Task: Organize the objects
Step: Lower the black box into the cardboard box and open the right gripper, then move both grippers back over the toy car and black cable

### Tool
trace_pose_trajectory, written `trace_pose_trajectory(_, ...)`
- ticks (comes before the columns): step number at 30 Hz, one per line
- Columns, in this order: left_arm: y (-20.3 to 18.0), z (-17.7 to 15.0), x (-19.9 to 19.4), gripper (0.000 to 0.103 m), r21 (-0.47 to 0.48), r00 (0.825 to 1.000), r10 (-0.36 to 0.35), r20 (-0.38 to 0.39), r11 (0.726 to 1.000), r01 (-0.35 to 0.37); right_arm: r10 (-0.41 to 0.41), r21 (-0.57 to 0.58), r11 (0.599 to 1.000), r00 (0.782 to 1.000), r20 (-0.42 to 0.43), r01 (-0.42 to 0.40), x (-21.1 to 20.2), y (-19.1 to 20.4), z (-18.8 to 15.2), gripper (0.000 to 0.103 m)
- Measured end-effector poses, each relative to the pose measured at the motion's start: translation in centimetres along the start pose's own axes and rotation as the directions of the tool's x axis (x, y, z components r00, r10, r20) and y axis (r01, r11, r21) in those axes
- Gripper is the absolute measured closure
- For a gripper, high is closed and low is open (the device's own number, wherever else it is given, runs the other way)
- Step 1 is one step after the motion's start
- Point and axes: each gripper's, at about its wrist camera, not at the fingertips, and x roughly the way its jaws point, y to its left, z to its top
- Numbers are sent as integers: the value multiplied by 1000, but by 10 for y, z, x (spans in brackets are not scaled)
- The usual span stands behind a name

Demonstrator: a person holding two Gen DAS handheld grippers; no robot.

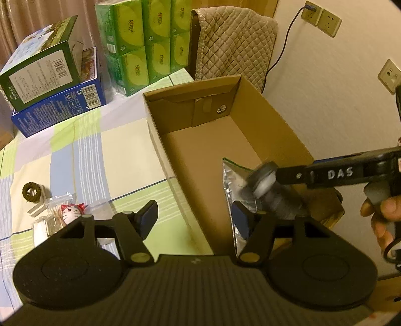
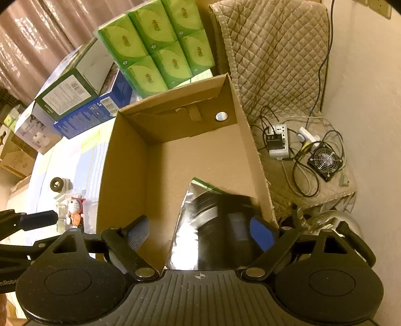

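Two grippers hung over the cardboard box (image 2: 125,160) — the right gripper (image 2: 200,230) stood wide around a silver foil pouch (image 2: 185,235) inside it, grip unclear; the left gripper (image 1: 195,220) was half open, empty.

A cream wall (image 1: 325,100) stood to the right, carrying two sockets (image 1: 322,18) near the top and a third plate (image 1: 389,75) lower down, with a dark cable (image 1: 280,55) plugged in. Brownish curtains (image 2: 37,32) hung at the back left. A chair draped in a quilted beige cover (image 2: 275,50) stood against the wall (a power strip (image 2: 279,141) and a small fan (image 2: 325,160) lay on its seat). The table wore a checked cloth (image 1: 82,155) of green, blue and white. The light was warm and yellowish.
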Motion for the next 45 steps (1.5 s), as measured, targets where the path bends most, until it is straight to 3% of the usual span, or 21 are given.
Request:
trace_pose_trajectory(20,18,-37,-40,33,-38,1000,17,21,999,-16,3,-80,997,997,72,3,-46,36,-42,18)
trace_pose_trajectory(33,39,-73,-92,15,-77,995,52,82,996,-46,29,-166,986,993,114,-10,-76,77,-82,18)
trace_pose_trajectory(45,83,-107,-126,2,-134,984,124,125,985,-107,71,-221,974,991,115,-44,-79,115,-108,18)
